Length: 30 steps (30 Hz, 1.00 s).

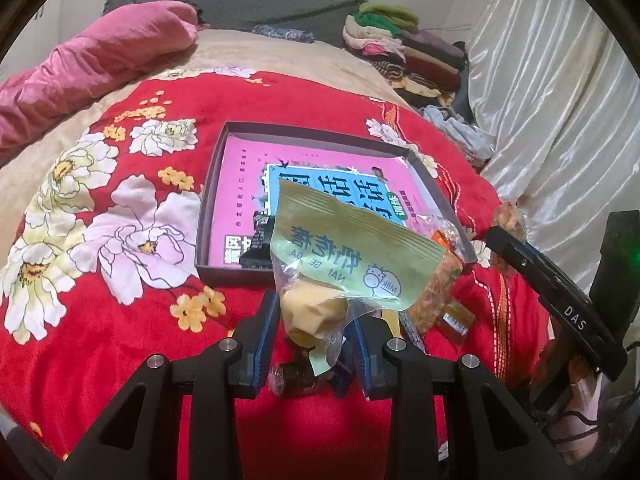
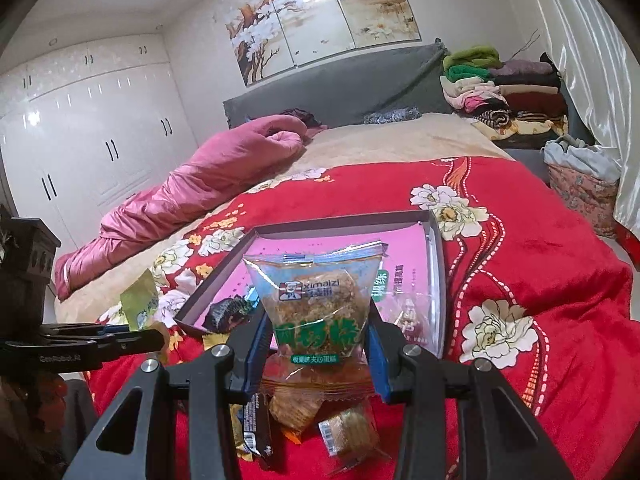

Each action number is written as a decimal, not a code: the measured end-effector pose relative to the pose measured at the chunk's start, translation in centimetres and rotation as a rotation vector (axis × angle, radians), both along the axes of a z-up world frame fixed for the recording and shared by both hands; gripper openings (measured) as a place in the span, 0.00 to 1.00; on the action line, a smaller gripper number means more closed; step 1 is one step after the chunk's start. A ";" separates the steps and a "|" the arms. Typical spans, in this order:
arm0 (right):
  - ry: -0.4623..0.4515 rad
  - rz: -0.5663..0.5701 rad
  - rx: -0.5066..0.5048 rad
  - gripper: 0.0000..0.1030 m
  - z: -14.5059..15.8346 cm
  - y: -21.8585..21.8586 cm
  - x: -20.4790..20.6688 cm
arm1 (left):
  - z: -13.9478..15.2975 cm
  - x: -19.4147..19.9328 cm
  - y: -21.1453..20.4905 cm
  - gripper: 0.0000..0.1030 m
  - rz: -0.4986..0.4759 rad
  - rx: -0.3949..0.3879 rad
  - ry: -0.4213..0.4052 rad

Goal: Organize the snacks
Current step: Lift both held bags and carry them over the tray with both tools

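Our left tongs (image 1: 314,330) grip a green packet (image 1: 348,256), right tongs (image 2: 316,354) a cake packet (image 2: 316,300); the box (image 2: 438,276) holds few snacks, more wait on the bed (image 2: 540,240).

The blanket (image 1: 120,340) is red with white and yellow flowers. The quilt (image 2: 192,188) is pink. The snack packet (image 1: 344,252) is pale green.

The room is bright with soft, even light. The white wardrobe doors (image 2: 92,140) shine with little glare spots, and the pale curtain (image 1: 552,112) beside the bed gleams. Both pictures bend round, with dark corners. Edges look blurry.
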State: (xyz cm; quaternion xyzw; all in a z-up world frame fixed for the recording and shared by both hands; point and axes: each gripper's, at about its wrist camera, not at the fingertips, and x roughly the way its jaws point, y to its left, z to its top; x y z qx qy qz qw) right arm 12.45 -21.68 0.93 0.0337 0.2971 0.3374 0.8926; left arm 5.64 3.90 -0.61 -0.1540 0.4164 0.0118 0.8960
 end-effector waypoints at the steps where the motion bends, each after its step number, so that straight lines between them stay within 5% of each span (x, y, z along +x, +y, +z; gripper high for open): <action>1: 0.001 0.004 0.003 0.42 0.0 0.1 0.1 | 0.1 0.2 0.0 0.34 0.001 -0.001 -0.001; 30: -0.004 -0.016 0.053 0.42 0.2 0.2 2.9 | 0.5 4.9 -0.6 0.34 0.011 0.008 -0.029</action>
